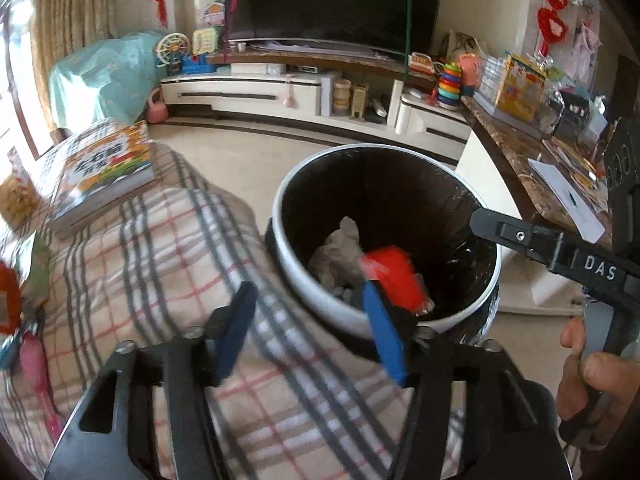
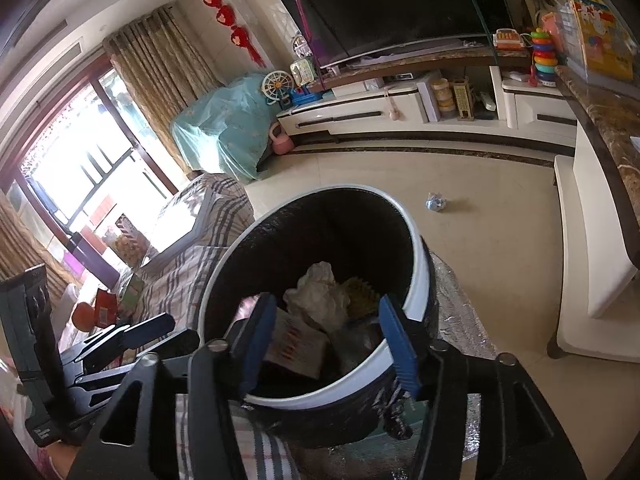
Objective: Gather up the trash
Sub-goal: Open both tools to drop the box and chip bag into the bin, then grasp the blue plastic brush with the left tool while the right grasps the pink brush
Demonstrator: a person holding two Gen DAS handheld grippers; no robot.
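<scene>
A round trash bin (image 1: 304, 280) with a white rim and black liner stands on the floor beside a plaid-covered sofa; it also shows in the right wrist view (image 2: 416, 280). Inside lie crumpled white paper (image 1: 340, 248), a red wrapper (image 1: 394, 276), and in the right wrist view paper (image 2: 316, 296) and a flat box (image 2: 296, 344). My left gripper (image 1: 308, 328) is open and empty over the bin's near rim. My right gripper (image 2: 328, 344) is open and empty above the bin mouth. A crumpled blue-white scrap (image 2: 436, 202) lies on the floor beyond the bin.
The plaid sofa (image 1: 160, 264) holds a book (image 1: 104, 168) and toys at left. A TV cabinet (image 1: 280, 96) runs along the far wall. A marble-topped counter (image 1: 520, 160) stands at right. A teal-covered object (image 2: 224, 128) sits by the window.
</scene>
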